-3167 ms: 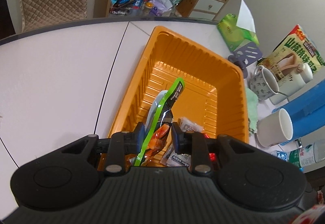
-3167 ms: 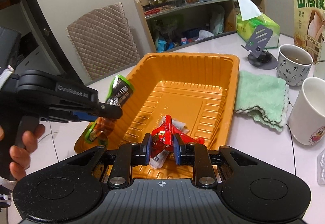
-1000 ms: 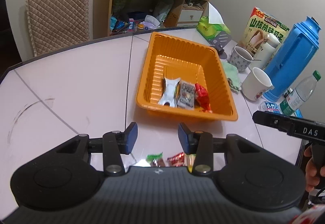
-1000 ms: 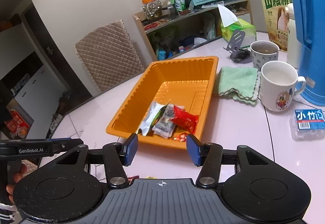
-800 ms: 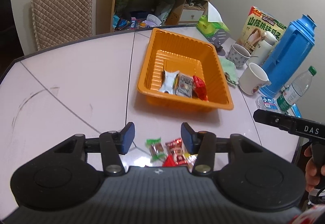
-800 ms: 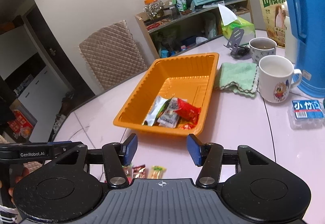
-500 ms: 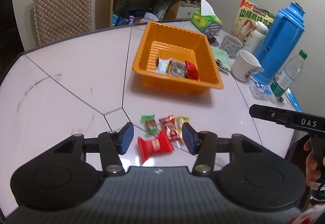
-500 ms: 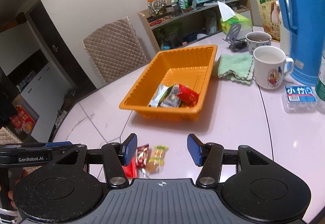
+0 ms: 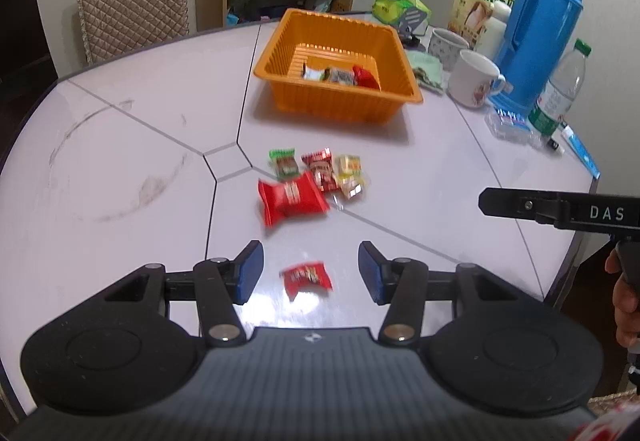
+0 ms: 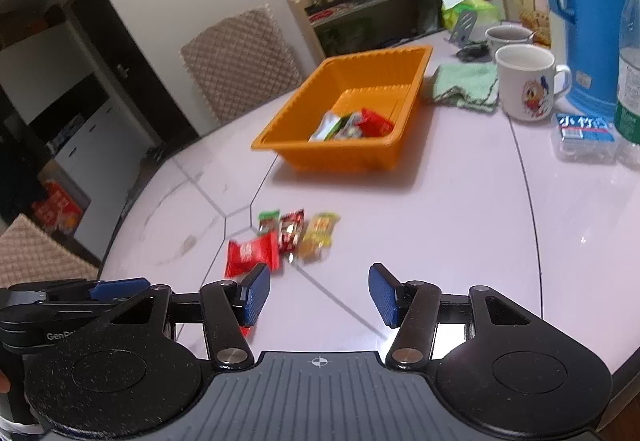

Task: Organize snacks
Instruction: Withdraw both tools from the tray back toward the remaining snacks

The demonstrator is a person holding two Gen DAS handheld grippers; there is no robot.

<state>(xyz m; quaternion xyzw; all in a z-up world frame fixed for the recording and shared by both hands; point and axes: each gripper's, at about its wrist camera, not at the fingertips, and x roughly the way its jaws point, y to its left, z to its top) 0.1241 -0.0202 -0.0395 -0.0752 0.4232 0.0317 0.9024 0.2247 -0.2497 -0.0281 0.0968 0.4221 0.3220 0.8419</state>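
The left gripper (image 9: 310,273) hovered low over the counter (image 9: 120,129) with its jaws apart and nothing between the pads. A small red snack packet (image 9: 306,278) lay flat on the counter directly below that gap. The right gripper (image 10: 319,299) was held to the right, jaws likewise apart and empty.

Farther out lay a larger red packet (image 9: 291,199), with three small packets just beyond it in a row: a green-topped packet (image 9: 284,163), a dark red packet (image 9: 319,168) and a yellow packet (image 9: 349,174). The larger red packet touched or overlapped the dark red one.

All packets were judged light, soft and crinkly, with slick film that could slide on the glossy counter. The recommended hold is across the packet body or on a crimped end seam, with light pressure to avoid crushing the contents.

At the far side stood the orange tray (image 9: 340,107), containing three packets against its near wall: white, dark and red. The rest of its floor was bare.
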